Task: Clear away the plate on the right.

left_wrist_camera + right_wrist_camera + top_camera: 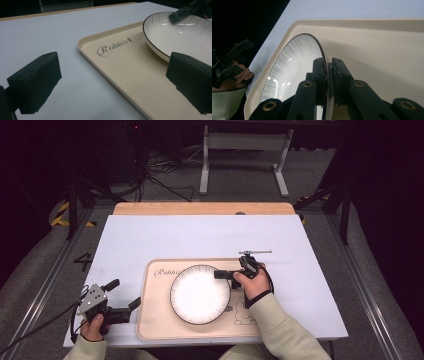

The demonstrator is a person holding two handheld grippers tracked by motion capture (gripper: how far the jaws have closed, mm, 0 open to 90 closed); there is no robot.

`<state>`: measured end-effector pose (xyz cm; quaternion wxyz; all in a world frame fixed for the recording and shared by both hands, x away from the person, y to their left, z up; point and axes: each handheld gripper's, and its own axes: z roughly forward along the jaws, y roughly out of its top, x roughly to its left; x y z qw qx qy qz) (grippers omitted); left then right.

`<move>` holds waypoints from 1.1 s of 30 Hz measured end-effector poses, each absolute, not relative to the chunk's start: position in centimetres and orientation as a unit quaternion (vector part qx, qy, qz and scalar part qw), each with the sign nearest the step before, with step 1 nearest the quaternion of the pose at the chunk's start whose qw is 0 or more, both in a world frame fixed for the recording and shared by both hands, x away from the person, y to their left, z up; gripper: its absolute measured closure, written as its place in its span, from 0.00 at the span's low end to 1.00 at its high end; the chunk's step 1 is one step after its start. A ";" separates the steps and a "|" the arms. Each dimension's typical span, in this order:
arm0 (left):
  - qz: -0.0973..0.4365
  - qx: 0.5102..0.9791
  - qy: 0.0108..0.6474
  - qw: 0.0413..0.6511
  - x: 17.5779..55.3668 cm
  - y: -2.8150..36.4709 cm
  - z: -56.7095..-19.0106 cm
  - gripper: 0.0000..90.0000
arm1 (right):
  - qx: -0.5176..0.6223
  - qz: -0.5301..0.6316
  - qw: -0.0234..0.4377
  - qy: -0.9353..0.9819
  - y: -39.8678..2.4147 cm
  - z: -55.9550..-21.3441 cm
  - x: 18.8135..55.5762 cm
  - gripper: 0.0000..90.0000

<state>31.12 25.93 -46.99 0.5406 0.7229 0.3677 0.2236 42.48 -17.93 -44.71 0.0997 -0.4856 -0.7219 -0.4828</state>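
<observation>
A white plate [200, 294] with a dark rim lies on a beige tray [155, 320] printed with "Rabbit". My right gripper [226, 274] is shut on the plate's right rim; in the right gripper view its jaws pinch the rim [327, 75] from both sides. My left gripper [124, 293] stands open at the tray's left edge, above the white table [150, 237]. In the left gripper view its two black pads [37, 80] are wide apart, with the tray's corner [82, 43] and the plate [182, 35] ahead of them.
The tray [130, 75] lies near the table's front edge. Bare white tabletop stretches behind and to both sides of it. A wooden strip [202, 208] borders the table's far edge, with a metal stand [245, 155] and cables on the floor beyond.
</observation>
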 end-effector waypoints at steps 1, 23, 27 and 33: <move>0.224 0.723 0.367 0.541 31.1 25.9 -47.0 0.00 | -0.486 -0.481 0.098 -0.723 -18.0 -44.8 42.5 0.91; 0.222 0.724 0.368 0.540 31.1 26.0 -47.0 0.00 | -0.486 -0.460 0.088 -0.738 -17.7 -45.7 42.6 0.76; 0.221 0.724 0.369 0.540 31.1 26.0 -47.0 0.00 | -0.486 -0.459 0.089 -0.738 -17.7 -45.8 42.6 0.75; 0.222 0.723 0.369 0.540 31.1 26.0 -47.0 0.00 | -0.486 -0.461 0.091 -0.737 -17.5 -45.8 42.5 0.68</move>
